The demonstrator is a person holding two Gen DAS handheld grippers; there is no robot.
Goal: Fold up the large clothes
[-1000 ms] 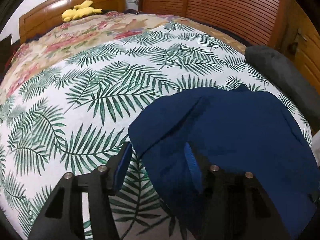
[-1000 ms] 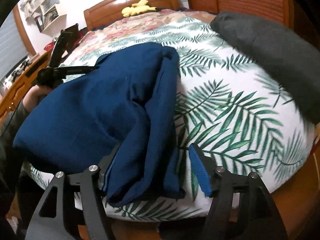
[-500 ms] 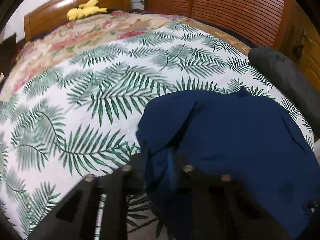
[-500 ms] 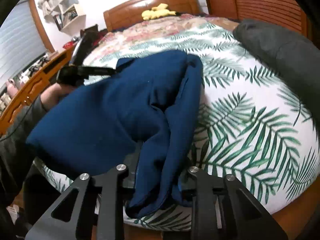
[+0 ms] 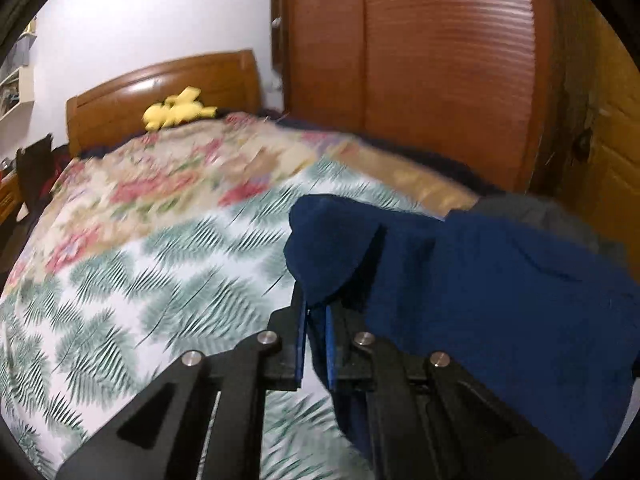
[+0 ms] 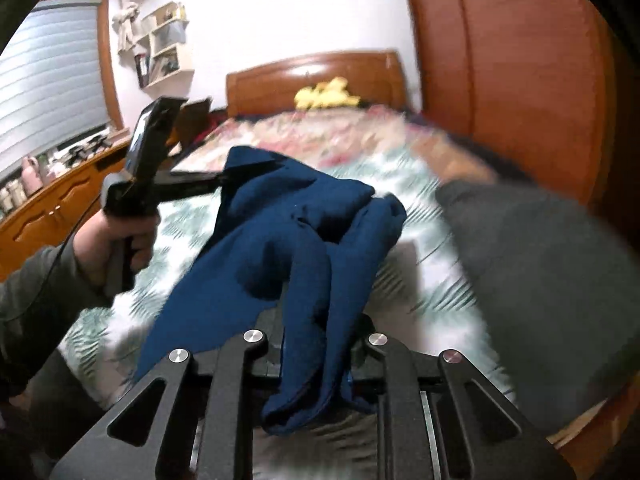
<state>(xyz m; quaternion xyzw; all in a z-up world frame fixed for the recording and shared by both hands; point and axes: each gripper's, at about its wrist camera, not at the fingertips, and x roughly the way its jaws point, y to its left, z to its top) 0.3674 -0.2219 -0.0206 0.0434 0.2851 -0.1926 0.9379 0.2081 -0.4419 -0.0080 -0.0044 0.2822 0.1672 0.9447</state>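
A large dark blue garment (image 5: 500,300) lies bunched on the palm-leaf bedsheet (image 5: 140,300), with its near edge raised off the bed. My left gripper (image 5: 316,320) is shut on one corner of it, and the cloth runs between the blue pads. In the right wrist view the garment (image 6: 280,220) hangs in thick folds through my right gripper (image 6: 318,320). That gripper's jaws are closing and press on the folds. The left gripper (image 6: 222,178) also shows there, held by a person's hand (image 6: 104,240), pinching the far corner.
A dark grey cloth heap (image 6: 540,260) lies on the bed's right side, close to the blue garment. A yellow plush toy (image 5: 180,112) sits by the wooden headboard (image 5: 160,84). A wooden wardrobe (image 5: 440,80) stands to the right and a low cabinet (image 6: 52,208) to the left.
Both grippers went from open around the garment's near edge to shut on it. Both then rose and tilted up, lifting the blue cloth off the sheet.
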